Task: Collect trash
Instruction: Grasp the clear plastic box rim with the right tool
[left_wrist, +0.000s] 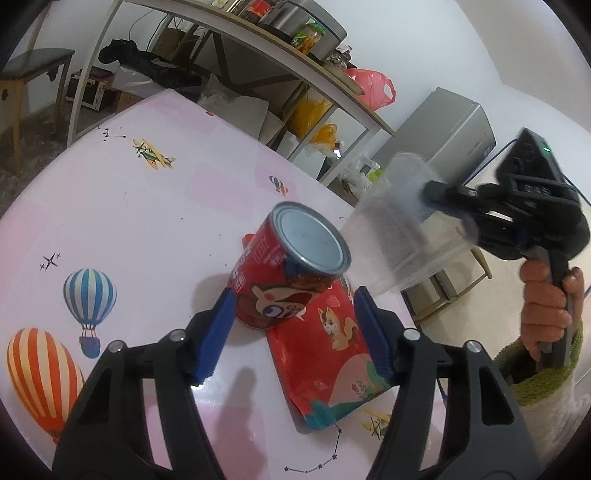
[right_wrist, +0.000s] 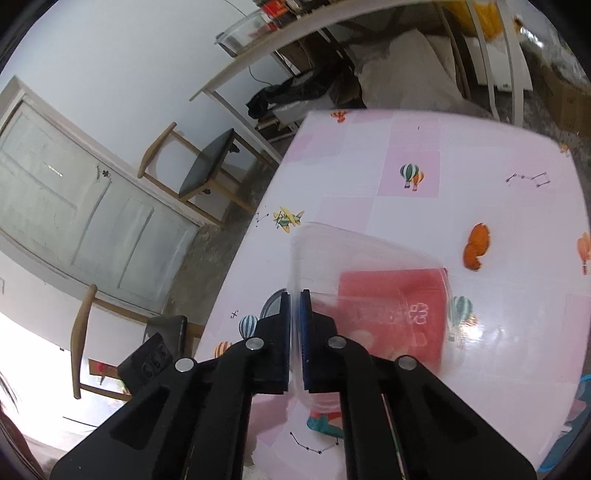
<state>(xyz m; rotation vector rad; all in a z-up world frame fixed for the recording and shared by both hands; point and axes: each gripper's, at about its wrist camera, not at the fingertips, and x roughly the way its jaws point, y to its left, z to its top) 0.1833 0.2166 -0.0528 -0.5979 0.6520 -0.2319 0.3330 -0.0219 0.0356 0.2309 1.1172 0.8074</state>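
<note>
Pink balloon-print tabletop (left_wrist: 110, 206) holds a red metal-topped can (left_wrist: 288, 266) leaning on a flat red snack pouch (left_wrist: 325, 354), left gripper (left_wrist: 295, 332) spread around both for pickup; right gripper (right_wrist: 294, 332) pinches a clear plastic container (right_wrist: 369, 273) by its wall, lifted clear of the table.

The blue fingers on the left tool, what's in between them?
In the left wrist view, the open left tool straddles a red can leaning on a red snack pouch on the table.

Red can (left_wrist: 291, 266): white characters, illegible. Red pouch (left_wrist: 332, 354): print blurred. No readable text.
</note>
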